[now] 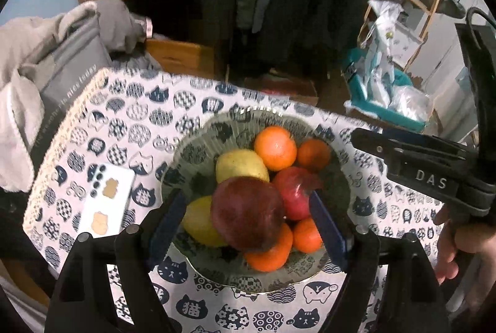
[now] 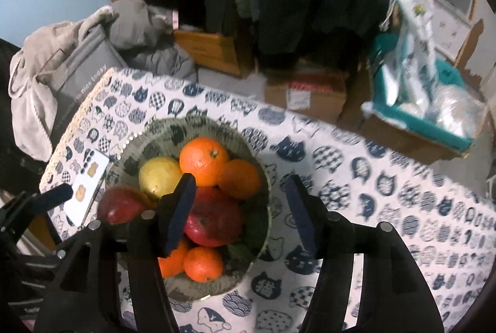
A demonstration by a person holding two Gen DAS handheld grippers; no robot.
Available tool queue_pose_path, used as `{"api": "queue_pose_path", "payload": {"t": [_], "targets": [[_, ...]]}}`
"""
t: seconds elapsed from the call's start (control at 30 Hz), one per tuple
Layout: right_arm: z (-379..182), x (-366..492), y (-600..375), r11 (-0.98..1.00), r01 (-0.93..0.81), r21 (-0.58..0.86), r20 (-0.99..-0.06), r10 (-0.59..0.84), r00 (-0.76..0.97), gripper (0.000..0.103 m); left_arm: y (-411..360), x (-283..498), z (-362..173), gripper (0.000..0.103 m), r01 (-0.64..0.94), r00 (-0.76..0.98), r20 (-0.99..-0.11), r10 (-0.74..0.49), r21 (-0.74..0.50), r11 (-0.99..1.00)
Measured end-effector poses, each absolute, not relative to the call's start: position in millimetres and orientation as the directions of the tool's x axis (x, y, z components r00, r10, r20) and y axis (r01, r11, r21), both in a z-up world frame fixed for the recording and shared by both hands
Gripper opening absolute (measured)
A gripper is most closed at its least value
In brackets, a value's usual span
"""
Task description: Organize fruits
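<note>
Your left hand-held gripper (image 1: 248, 209) hangs over the round ribbed glass bowl (image 1: 192, 147) with its blue-padded fingers (image 1: 328, 227) spread wide; the dark red apple (image 1: 248, 212) sits between them, but whether the pads touch it you cannot tell from this view. Just beyond that apple lie a yellow-green pear (image 1: 240, 165), a brighter red apple (image 1: 294, 193) and two oranges (image 1: 275, 148) at the far side of the bowl. To the left of the fingers a yellow lemon (image 1: 198, 221) shows, and beneath the apple more orange fruit (image 1: 269, 252).

Your right hand-held gripper (image 2: 245, 209) is released and carries nothing. Its left finger (image 2: 178, 209) hangs over the fruit pile, its right finger (image 2: 302, 215) out past the bowl's rim, over the cat-patterned blue and white cloth (image 2: 387, 193) covering the bench. A white phone with bear stickers (image 2: 85, 187) lies flat on the cloth, off to the left of both grippers.
</note>
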State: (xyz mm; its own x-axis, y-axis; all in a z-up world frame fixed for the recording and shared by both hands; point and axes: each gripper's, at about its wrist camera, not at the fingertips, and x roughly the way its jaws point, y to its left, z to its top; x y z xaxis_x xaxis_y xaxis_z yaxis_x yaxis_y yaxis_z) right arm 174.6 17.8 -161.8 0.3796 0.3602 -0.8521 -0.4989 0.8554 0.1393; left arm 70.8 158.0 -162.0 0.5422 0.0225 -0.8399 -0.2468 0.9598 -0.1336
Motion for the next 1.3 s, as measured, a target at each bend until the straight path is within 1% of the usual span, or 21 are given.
{"api": "queue_pose_path", "payload": {"t": [0.17,0.23,0.27,0.57,0.73,0.77,0.93,1.13,1.3], "targets": [[-128,162,5,0.866,-0.491,0.098,-0.822,0.349,0.450,0.066,155,59,-133,0.083,-0.230,0.593,-0.804,0.035,-0.128,0.965],[-114,155,-2,0.869,-0.487,0.089,-0.805,0.350,0.478,0.067,152,53,-120,0.087,-0.216,0.617,-0.786,0.041,-0.120,0.969],[-108,151,-5,0.871,-0.483,0.086,-0.798,0.351,0.490,0.068,150,50,-113,0.088,-0.214,0.631,-0.774,0.053,-0.108,0.971],[-50,117,-36,0.891,-0.452,0.039,-0.726,0.337,0.600,0.075,141,29,-67,0.088,-0.194,0.709,-0.702,0.069,-0.100,0.976],[-21,98,-53,0.901,-0.433,0.019,-0.680,0.329,0.655,0.079,134,16,-38,0.092,-0.183,0.755,-0.651,0.082,-0.089,0.979],[-16,95,-57,0.904,-0.428,0.017,-0.671,0.328,0.665,0.081,132,14,-32,0.093,-0.183,0.765,-0.638,0.088,-0.084,0.979],[8,76,-73,0.916,-0.402,-0.009,-0.620,0.310,0.720,0.082,123,2,-8,0.102,-0.183,0.807,-0.580,0.109,-0.070,0.981],[31,53,-91,0.928,-0.369,-0.044,-0.545,0.287,0.788,0.082,106,-13,19,0.102,-0.178,0.851,-0.505,0.143,-0.020,0.984],[43,38,-104,0.936,-0.345,-0.071,-0.500,0.266,0.824,0.082,91,-22,34,0.103,-0.151,0.877,-0.462,0.135,0.002,0.988]]}}
